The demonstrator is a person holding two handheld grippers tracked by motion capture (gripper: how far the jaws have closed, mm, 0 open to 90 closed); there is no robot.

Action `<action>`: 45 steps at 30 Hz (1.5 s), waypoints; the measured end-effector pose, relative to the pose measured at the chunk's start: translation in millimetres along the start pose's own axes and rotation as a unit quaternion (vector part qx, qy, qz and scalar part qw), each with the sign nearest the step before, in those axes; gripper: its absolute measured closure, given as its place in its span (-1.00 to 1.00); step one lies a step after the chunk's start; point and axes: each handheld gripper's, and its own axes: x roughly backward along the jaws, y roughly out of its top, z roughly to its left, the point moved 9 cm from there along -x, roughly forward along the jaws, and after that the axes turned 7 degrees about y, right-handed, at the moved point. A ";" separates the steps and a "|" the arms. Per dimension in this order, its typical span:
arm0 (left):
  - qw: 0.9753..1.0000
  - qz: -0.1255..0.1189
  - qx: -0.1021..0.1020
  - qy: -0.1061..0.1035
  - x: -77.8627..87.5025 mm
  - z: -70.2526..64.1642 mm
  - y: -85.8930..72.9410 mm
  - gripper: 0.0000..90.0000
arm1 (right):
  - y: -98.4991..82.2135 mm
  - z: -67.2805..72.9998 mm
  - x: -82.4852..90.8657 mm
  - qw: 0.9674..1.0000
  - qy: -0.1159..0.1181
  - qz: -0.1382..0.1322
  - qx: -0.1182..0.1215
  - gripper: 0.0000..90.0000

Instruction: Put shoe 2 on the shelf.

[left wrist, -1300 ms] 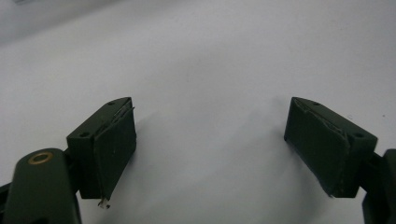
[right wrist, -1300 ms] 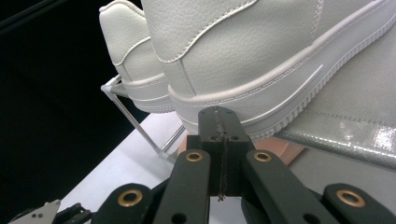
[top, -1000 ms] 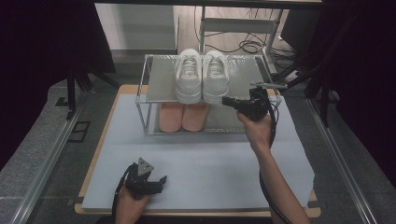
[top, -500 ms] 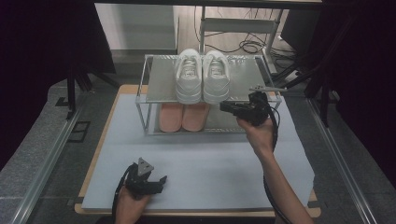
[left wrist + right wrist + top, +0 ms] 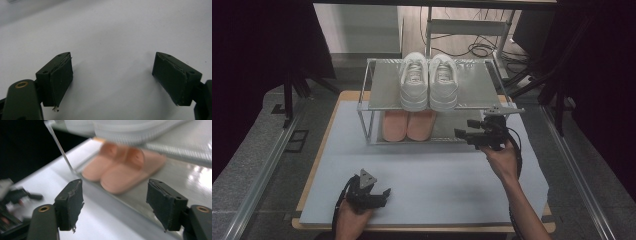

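The right gripper point(image 5: 464, 128) is held at the right front corner of the metal shoe rack point(image 5: 382, 85), level with its lower shelf, and is aimed leftwards along that shelf. Its 2 jaws have just been opening and are seen set apart with nothing between them. In the right gripper view, the right gripper point(image 5: 113, 195) is pointed at the pink slippers point(image 5: 120, 168), which are placed side by side on the lower shelf, a little way beyond the jaws and not touched by them. In the high view, the pink slippers point(image 5: 408, 125) are seen directly beneath the white sneakers point(image 5: 428, 82), which are set as a pair on the top shelf. The left gripper point(image 5: 383, 196) is rested low over the pale blue mat point(image 5: 437, 180) near the table's front edge, well apart from the rack. In the left gripper view, the left gripper point(image 5: 112, 75) is shown with its jaws spread wide over bare mat.
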 end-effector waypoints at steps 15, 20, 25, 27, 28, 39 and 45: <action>1.000 0.000 0.001 0.001 0.2 -0.3 -0.1 -0.63 | -73.1 -17.3 24.5 0.996 -0.053 0.055 0.048 -0.69; 1.000 0.000 0.000 0.001 0.2 -0.2 -0.1 -0.63 | -102.2 -22.9 31.3 0.994 -0.068 0.066 0.048 -0.71; 1.000 0.000 0.001 0.001 0.1 -0.1 -0.1 -0.63 | -134.0 -30.9 31.6 0.993 -0.078 0.080 0.034 -0.79; 1.000 0.000 0.001 0.000 0.0 -0.1 -0.1 -0.63 | -146.6 -34.5 31.0 0.992 -0.086 0.089 0.032 -0.86; 1.000 0.001 0.002 0.000 0.0 -0.1 0.0 -0.63 | -152.7 -36.0 30.7 0.991 -0.091 0.093 0.033 -0.88; 1.000 0.001 0.002 -0.001 -0.1 0.0 -0.1 -0.63 | -198.2 -45.8 22.5 0.985 -0.107 0.133 0.013 -1.00; 1.000 0.004 0.006 -0.005 -0.4 0.1 -0.6 -0.63 | -199.1 -44.9 22.0 0.985 -0.110 0.134 0.016 -1.00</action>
